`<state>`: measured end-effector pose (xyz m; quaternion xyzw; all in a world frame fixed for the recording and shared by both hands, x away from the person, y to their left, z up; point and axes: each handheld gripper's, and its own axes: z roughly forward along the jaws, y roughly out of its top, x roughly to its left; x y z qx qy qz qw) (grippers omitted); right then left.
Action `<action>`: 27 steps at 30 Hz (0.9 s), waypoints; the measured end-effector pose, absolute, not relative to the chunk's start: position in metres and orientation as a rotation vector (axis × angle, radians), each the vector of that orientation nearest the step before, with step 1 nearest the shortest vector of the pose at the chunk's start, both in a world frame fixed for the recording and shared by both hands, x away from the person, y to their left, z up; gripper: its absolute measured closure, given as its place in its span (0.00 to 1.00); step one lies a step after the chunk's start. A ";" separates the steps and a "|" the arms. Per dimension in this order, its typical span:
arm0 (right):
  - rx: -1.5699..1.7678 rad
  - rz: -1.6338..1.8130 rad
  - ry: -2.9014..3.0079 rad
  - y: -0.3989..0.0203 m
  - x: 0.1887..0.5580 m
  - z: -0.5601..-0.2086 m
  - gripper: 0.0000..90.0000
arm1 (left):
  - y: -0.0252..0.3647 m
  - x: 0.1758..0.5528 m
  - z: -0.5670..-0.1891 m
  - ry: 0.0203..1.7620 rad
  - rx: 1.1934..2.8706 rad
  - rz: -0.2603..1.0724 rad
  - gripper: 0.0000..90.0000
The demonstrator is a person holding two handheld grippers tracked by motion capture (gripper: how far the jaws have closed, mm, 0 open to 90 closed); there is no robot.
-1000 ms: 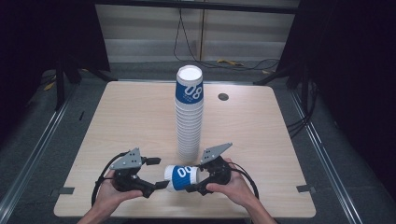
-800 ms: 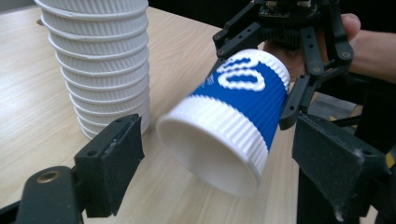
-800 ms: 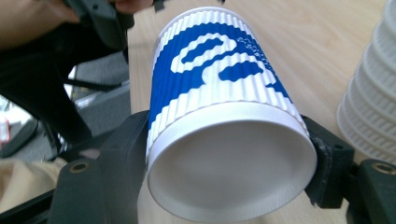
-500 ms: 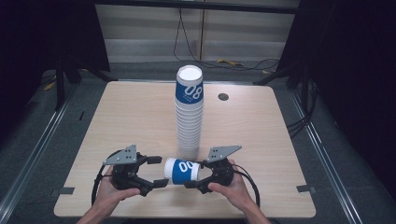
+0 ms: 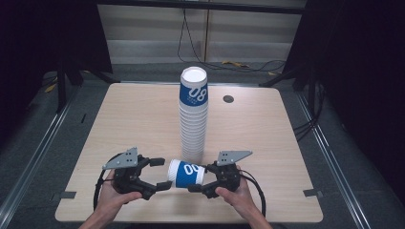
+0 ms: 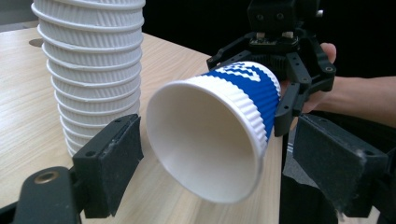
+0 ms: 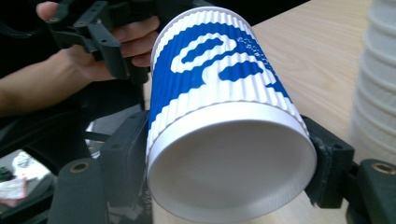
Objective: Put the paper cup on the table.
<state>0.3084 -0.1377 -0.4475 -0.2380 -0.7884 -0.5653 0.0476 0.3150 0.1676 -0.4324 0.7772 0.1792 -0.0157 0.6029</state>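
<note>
A pale wooden table (image 5: 133, 119) with rounded corners stands on a grey floor (image 5: 57, 129). Near its far right edge sits a small round dark cable hole (image 5: 228, 99). Black cables (image 5: 191, 43) hang down the light wall (image 5: 143, 33) behind the table, and a yellow cable (image 5: 234, 64) lies on the floor at the foot of that wall. More black cables (image 5: 305, 126) trail along the floor to the right of the table, beside a metal floor rail (image 5: 329, 152)
</note>
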 end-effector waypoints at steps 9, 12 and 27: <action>-0.678 -1.776 -2.354 -0.138 0.307 -0.445 0.31 | 0.165 0.316 -0.434 0.441 1.792 -0.045 0.17; -0.669 -1.787 -2.349 -0.138 0.306 -0.443 0.31 | 0.164 0.318 -0.435 0.436 1.804 -0.067 0.15; -0.619 -1.904 -2.299 -0.137 0.304 -0.435 0.31 | 0.157 0.317 -0.435 0.427 1.760 -0.088 0.06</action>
